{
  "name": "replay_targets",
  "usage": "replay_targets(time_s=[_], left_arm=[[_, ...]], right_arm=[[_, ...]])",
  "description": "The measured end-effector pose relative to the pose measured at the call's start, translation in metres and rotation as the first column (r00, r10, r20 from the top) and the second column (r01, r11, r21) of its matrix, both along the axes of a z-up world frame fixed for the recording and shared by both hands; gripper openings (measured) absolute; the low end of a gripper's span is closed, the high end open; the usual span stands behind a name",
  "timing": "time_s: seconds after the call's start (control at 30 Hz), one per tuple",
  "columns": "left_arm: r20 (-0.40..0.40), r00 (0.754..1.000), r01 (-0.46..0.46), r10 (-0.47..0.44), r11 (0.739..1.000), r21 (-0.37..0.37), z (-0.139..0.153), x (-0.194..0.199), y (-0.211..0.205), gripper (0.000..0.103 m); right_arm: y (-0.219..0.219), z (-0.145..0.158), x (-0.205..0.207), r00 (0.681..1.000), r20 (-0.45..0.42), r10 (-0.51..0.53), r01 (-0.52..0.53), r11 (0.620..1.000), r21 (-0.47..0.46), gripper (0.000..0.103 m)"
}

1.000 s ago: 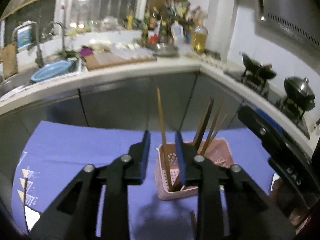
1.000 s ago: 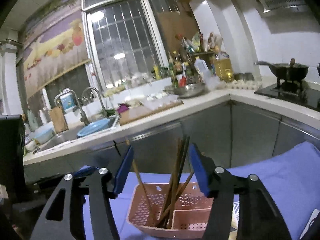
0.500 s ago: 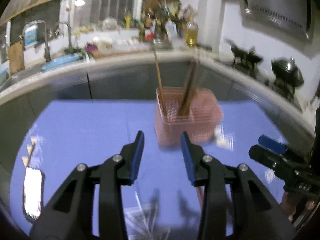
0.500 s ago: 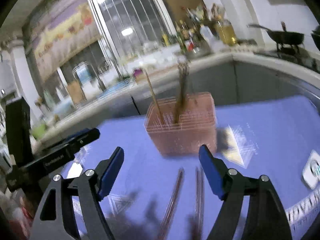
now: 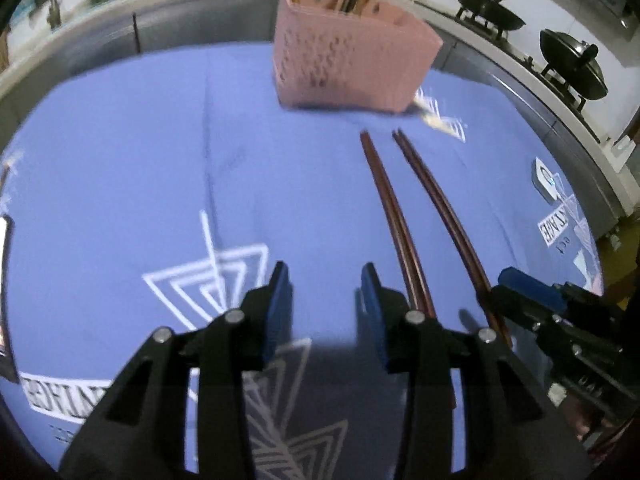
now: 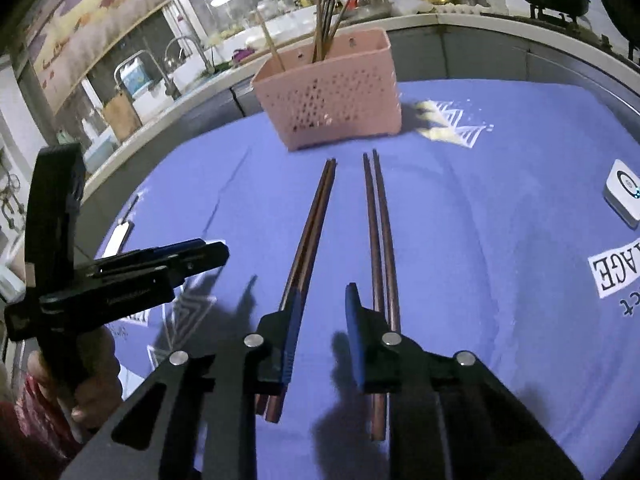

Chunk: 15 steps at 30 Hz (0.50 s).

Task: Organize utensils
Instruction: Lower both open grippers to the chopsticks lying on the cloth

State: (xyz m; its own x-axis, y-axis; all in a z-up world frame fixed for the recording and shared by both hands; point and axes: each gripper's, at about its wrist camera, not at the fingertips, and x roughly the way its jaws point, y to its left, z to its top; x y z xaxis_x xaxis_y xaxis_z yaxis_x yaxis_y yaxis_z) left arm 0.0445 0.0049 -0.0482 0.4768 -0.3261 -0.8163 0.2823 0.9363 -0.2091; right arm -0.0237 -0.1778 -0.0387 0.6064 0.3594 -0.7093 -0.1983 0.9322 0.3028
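A pink perforated basket (image 5: 352, 68) (image 6: 332, 96) stands at the far side of the blue cloth with several chopsticks upright in it. Two pairs of dark brown chopsticks lie on the cloth in front of it: a left pair (image 6: 312, 232) (image 5: 394, 220) and a right pair (image 6: 380, 232) (image 5: 440, 208). My right gripper (image 6: 324, 300) hovers low over their near ends. Its jaws are closing, one finger above each pair and only cloth between them. My left gripper (image 5: 322, 276) is open over bare cloth, left of the left pair, and holds nothing.
A small white device (image 6: 624, 192) lies on the cloth at the right, and a flat phone-like object (image 6: 120, 236) at the left edge. A steel counter with a sink (image 6: 180, 64) curves behind the table. Woks (image 5: 572, 64) sit on the stove at the right.
Both grippers have dropped from above the basket toward the cloth and tilted downward. The basket now sits farther off. The lying chopsticks have come into view. The right jaws have narrowed.
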Motion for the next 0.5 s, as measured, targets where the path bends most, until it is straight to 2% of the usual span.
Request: replay_targets(time_s=[0.27,0.37,0.5], left_arm=[[-0.029,0.999,0.034,-0.034,0.999,-0.016,-0.003,-0.002,-0.011,0.036],[-0.028,0.999,0.047,-0.047,0.999,-0.008,-0.003,-0.002,-0.017,0.036],[-0.037,0.998,0.057,-0.057,0.998,-0.003,-0.003,-0.001,-0.023,0.036]], right_arm=[[0.017,-0.014,0.001,0.997,-0.041,0.066,-0.067,0.997,-0.028,0.024],[0.027,-0.023,0.003,0.995,-0.064,0.074,-0.079,0.993,-0.091,0.024],[0.034,-0.025,-0.001,0.998,-0.027,0.063,-0.067,0.98,-0.189,0.023]])
